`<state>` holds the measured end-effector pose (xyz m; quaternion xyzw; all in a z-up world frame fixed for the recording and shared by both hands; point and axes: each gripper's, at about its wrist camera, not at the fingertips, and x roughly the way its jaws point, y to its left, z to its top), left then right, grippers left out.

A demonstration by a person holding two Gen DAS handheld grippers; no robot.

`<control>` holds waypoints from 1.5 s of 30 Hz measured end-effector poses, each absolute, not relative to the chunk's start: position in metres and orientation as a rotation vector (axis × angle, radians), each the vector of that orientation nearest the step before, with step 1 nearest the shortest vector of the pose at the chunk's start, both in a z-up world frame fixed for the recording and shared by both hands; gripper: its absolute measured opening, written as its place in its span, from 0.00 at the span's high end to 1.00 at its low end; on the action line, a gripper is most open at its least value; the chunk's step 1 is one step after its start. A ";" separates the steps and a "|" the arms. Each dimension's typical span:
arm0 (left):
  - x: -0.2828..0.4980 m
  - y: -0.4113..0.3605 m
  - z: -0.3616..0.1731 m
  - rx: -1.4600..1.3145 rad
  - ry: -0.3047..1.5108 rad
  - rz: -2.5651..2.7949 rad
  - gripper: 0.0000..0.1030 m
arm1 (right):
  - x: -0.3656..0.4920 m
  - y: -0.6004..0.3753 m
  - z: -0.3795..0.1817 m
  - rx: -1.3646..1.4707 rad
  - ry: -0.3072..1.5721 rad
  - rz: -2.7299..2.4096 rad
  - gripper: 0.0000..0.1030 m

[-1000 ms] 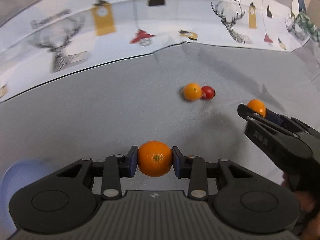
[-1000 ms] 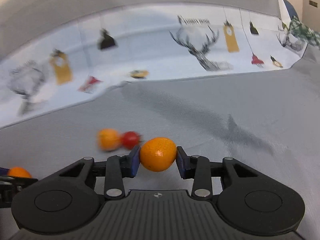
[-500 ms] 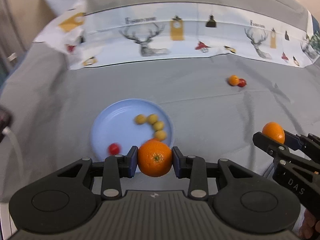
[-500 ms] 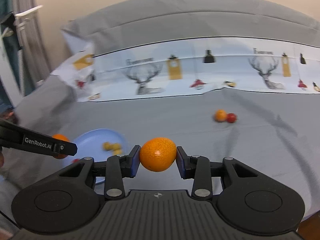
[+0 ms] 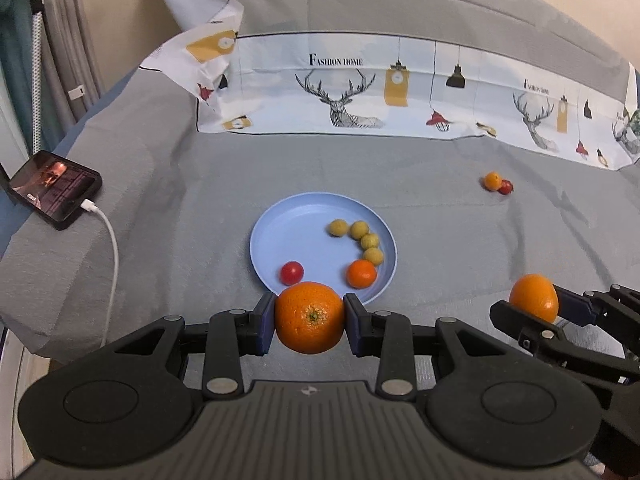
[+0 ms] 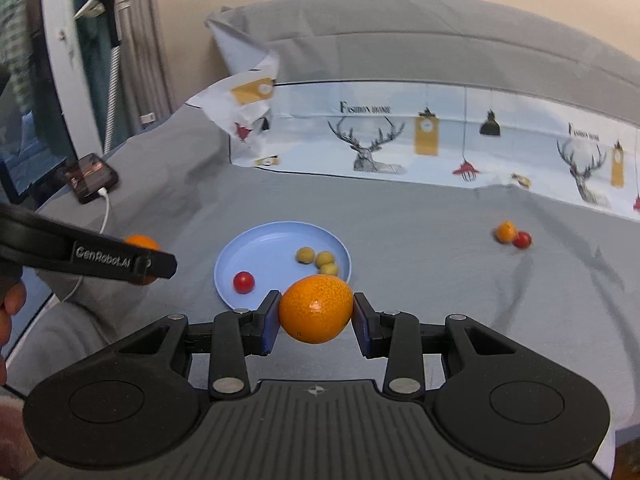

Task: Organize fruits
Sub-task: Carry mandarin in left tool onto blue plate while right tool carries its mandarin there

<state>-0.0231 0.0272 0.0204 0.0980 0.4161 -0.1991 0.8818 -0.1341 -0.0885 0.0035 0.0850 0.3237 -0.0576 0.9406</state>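
Left claw (image 5: pixel 310 322) clamped on an orange (image 5: pixel 310 317), pads pressed to both its sides, low centre of the left view. Right claw (image 6: pixel 315 316) likewise gripping a second orange (image 6: pixel 316 308), low centre of the right view; same claw seen at the lower right edge of the left view, fruit still pinched.

Swung across the bed (image 5: pixel 440 240) within the last second: a moment ago only bare grey sheet and the stray pair ahead, now the blue plate (image 5: pixel 276 240) square in the middle of both views, just beyond each held orange. Grip unchanged through the swing, no slip visible.

Already on the plate: a red tomato (image 5: pixel 291 272), a small orange (image 5: pixel 361 273) and a curved row of four yellow-green fruits (image 5: pixel 360 230). Left out on the sheet, right of centre, well apart from the plate: a small orange fruit (image 5: pixel 492 180) touching a red one (image 5: pixel 505 187).

Probably mid-carry, both oranges brought within reach of the plate and not yet set down. Open space at the plate's left half looks the safest drop zone; round fruit likely to roll on release, so a low, gentle opening called for. Stray pair presumably next.
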 end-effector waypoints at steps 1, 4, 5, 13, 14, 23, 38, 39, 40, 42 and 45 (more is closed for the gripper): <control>-0.023 0.028 0.021 0.200 0.863 -0.413 0.62 | -0.133 -0.088 0.004 0.163 0.658 -0.115 0.62; -0.019 0.029 0.021 0.192 0.864 -0.410 0.62 | -0.131 -0.085 0.005 0.149 0.661 -0.107 0.62; -0.018 0.030 0.020 0.192 0.866 -0.407 0.62 | -0.129 -0.085 0.004 0.147 0.664 -0.106 0.62; 0.006 0.027 0.013 0.202 0.878 -0.383 0.62 | -0.109 -0.085 -0.006 0.147 0.686 -0.094 0.62; 0.010 0.026 0.012 0.204 0.881 -0.381 0.62 | -0.106 -0.085 -0.007 0.147 0.688 -0.094 0.62; 0.050 0.012 -0.014 0.233 0.945 -0.364 0.62 | -0.065 -0.090 -0.032 0.158 0.739 -0.076 0.62; 0.116 -0.015 -0.065 0.297 1.020 -0.338 0.62 | 0.006 -0.091 -0.074 0.131 0.824 -0.028 0.62; 0.120 -0.017 -0.067 0.302 1.021 -0.335 0.62 | 0.011 -0.092 -0.076 0.128 0.827 -0.030 0.62; 0.125 -0.019 -0.070 0.307 1.021 -0.332 0.62 | 0.016 -0.093 -0.079 0.124 0.830 -0.032 0.62; 0.133 -0.022 -0.074 0.316 1.019 -0.327 0.62 | 0.024 -0.094 -0.083 0.116 0.834 -0.036 0.62; 0.144 -0.025 -0.078 0.317 1.019 -0.333 0.57 | 0.034 -0.095 -0.089 0.106 0.842 -0.035 0.61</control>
